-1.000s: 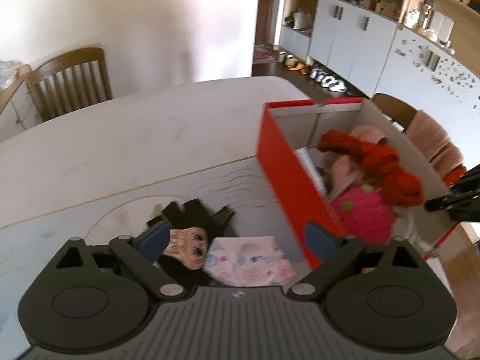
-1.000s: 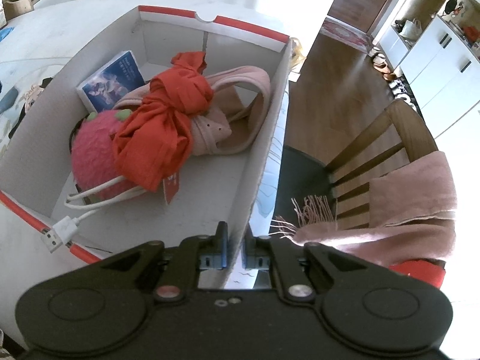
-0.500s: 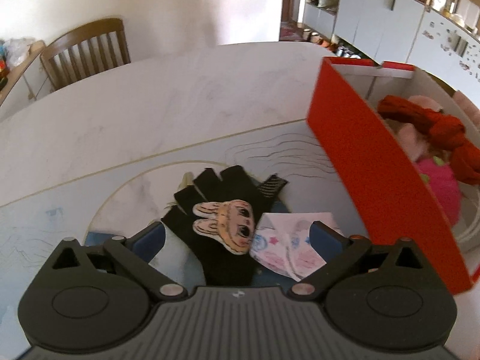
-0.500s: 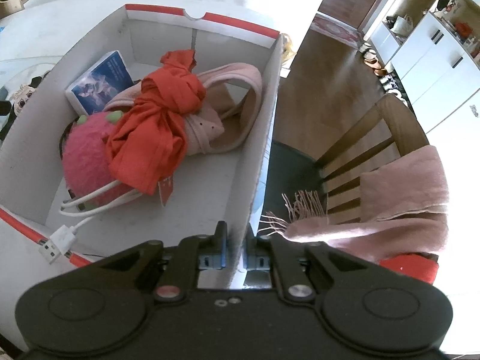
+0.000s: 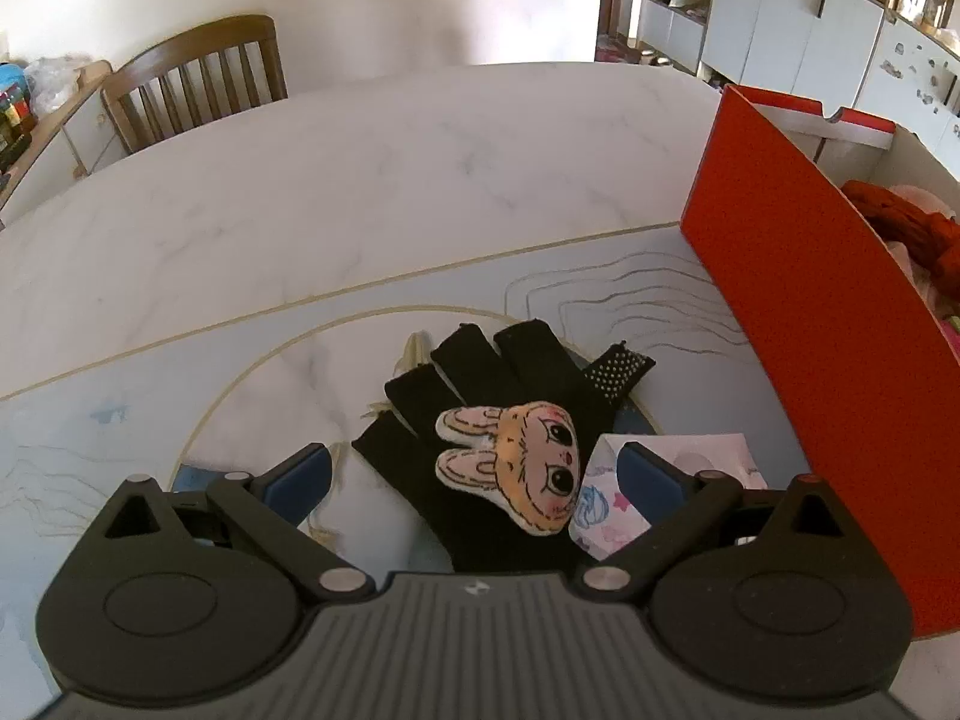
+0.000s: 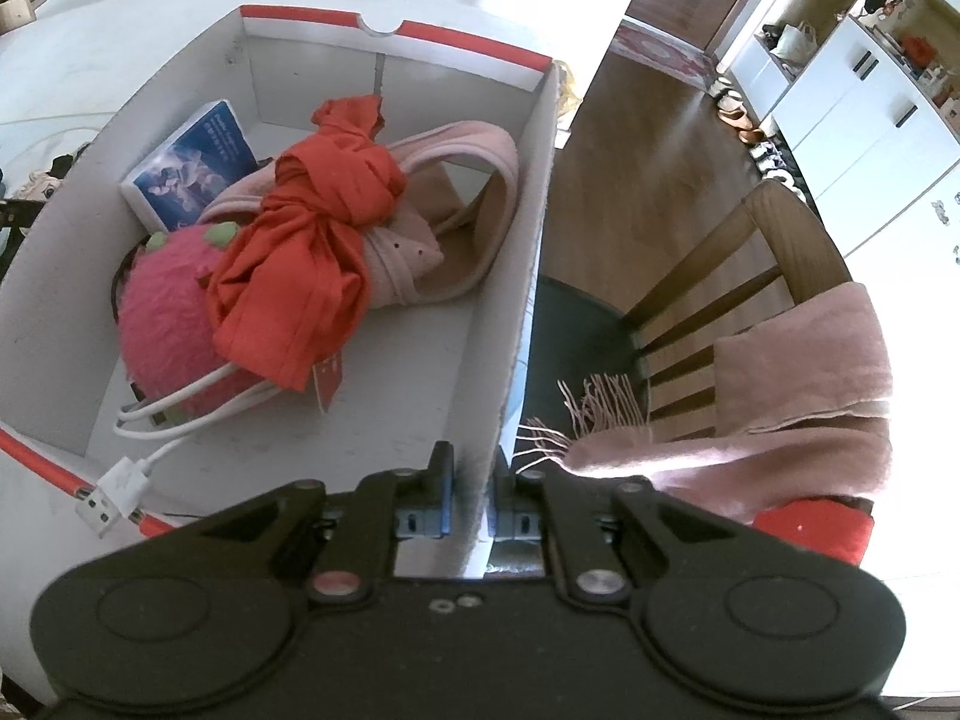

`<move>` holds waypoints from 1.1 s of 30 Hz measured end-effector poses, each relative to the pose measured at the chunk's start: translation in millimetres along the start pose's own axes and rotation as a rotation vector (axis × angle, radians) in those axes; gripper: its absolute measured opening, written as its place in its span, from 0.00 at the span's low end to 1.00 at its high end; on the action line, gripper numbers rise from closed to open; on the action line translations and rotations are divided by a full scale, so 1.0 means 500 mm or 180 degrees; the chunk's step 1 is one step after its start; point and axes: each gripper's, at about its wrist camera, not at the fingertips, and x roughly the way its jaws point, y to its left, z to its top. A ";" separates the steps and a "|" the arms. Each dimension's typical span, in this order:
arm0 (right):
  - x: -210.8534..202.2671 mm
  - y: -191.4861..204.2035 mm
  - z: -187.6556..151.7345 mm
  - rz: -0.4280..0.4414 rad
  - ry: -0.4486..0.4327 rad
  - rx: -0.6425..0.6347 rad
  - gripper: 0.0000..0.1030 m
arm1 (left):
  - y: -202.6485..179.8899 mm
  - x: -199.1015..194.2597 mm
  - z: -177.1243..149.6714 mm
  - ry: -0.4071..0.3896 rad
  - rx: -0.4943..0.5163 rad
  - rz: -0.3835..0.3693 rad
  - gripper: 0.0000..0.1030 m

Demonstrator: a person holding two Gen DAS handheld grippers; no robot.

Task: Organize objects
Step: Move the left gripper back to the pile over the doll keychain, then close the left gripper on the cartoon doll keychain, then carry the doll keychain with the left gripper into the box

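A black fingerless glove [image 5: 510,360] with a bunny-face patch [image 5: 516,462] lies on the white table. A pink printed packet [image 5: 606,516] lies beside it on the right. My left gripper [image 5: 474,468] hangs open just above them, one finger on each side of the glove. The red-and-white cardboard box [image 5: 810,348] stands to the right. My right gripper [image 6: 471,492] is shut on the box's near right wall [image 6: 522,276]. Inside lie a red cloth [image 6: 306,264], a pink plush [image 6: 162,336], a pink strap [image 6: 468,180], a blue booklet [image 6: 192,168] and a white USB cable [image 6: 120,480].
A wooden chair [image 5: 198,78] stands at the table's far side. Another chair [image 6: 750,276] with a pink fringed scarf [image 6: 780,396] over it sits right of the box, past the table edge. White cabinets [image 5: 792,18] line the back wall.
My left gripper came down and away from the box, and the glove now lies between its open fingers. The right gripper kept its hold on the box wall.
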 end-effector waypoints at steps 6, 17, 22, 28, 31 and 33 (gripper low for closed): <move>0.002 0.000 0.000 -0.0004 0.0007 -0.0002 0.10 | -0.013 0.004 0.002 -0.0008 0.0096 -0.0084 0.72; 0.002 0.001 0.000 -0.0003 0.0004 -0.0003 0.10 | -0.023 -0.006 -0.008 -0.0021 0.0169 -0.0084 0.46; 0.003 0.000 0.000 0.0009 -0.0001 -0.0012 0.10 | -0.018 -0.036 -0.007 -0.0058 0.0079 -0.0118 0.45; 0.005 -0.001 -0.001 0.0031 -0.0017 -0.0029 0.09 | -0.027 -0.097 -0.002 -0.0126 0.0036 -0.0230 0.45; 0.005 -0.002 -0.002 0.0041 -0.0027 -0.0036 0.09 | -0.040 -0.129 0.006 -0.0160 0.0044 -0.0339 0.45; 0.004 -0.001 -0.003 0.0043 -0.0037 -0.0049 0.09 | -0.052 -0.149 0.012 -0.0191 0.0052 -0.0402 0.45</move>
